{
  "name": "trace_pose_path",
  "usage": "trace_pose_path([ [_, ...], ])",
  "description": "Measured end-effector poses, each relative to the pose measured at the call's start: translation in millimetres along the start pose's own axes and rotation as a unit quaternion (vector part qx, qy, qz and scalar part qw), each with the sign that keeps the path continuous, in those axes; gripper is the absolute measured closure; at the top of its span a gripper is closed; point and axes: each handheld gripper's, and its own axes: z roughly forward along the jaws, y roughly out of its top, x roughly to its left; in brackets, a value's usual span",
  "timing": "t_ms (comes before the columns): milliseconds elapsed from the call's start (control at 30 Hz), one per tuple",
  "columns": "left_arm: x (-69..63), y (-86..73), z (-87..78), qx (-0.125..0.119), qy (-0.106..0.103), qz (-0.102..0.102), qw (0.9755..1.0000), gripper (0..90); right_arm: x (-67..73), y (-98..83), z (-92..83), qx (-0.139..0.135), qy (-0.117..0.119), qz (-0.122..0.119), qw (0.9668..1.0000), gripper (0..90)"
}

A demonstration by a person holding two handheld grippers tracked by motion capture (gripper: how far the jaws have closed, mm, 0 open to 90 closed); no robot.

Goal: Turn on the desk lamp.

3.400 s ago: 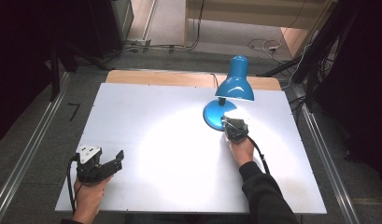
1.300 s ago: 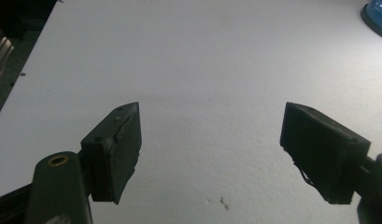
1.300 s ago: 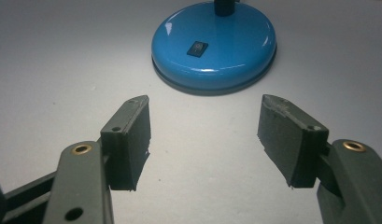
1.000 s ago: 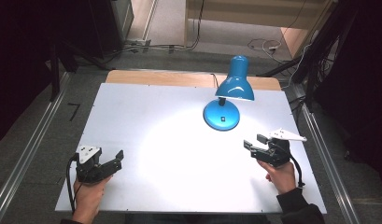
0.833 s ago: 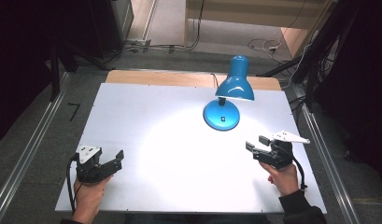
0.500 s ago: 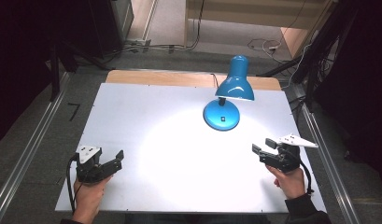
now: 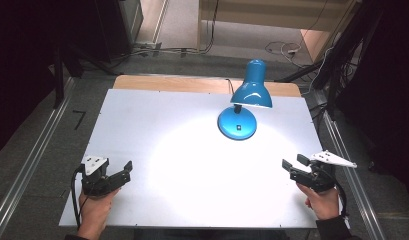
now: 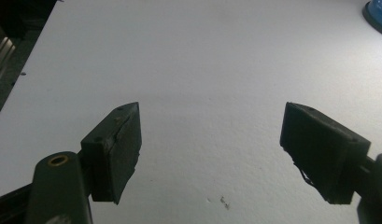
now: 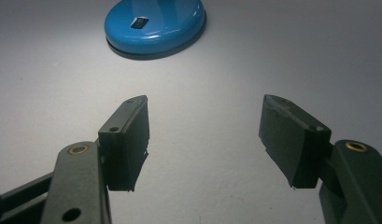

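Note:
A blue desk lamp (image 7: 252,90) stands lit at the back right of the white table (image 7: 142,120), its round base (image 7: 237,123) casting a bright pool of light toward the middle. The same base (image 9: 153,23), with a small black switch (image 9: 140,22), lies ahead in the right gripper view. My right gripper (image 7: 293,162) hovers near the table's right front corner, open and holding nothing (image 9: 205,100). My left gripper (image 7: 126,171) rests at the left front, also open with bare table between its pads (image 8: 212,112). An edge of the lamp base (image 8: 378,11) peeks in at its top right.
A wooden strip (image 7: 167,82) runs along the table's far edge. Metal rails (image 7: 32,160) flank the table on both sides. Cables (image 7: 282,49) lie on the floor beyond. A dark cabinet (image 7: 117,25) stands at the back left.
My right gripper has drawn back from the lamp base toward the right front corner, still open. The left gripper has stayed put.

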Motion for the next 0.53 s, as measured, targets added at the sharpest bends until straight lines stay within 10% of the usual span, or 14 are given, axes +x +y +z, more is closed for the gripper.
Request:
trace_pose_path([
  [533, -1.8, 0.6, 1.2, 0.001, -0.001, 0.005, 1.0, 21.6, -34.0, -30.4, 0.7, 0.032, -0.065, 0.029, 0.9969, 24.2],
])
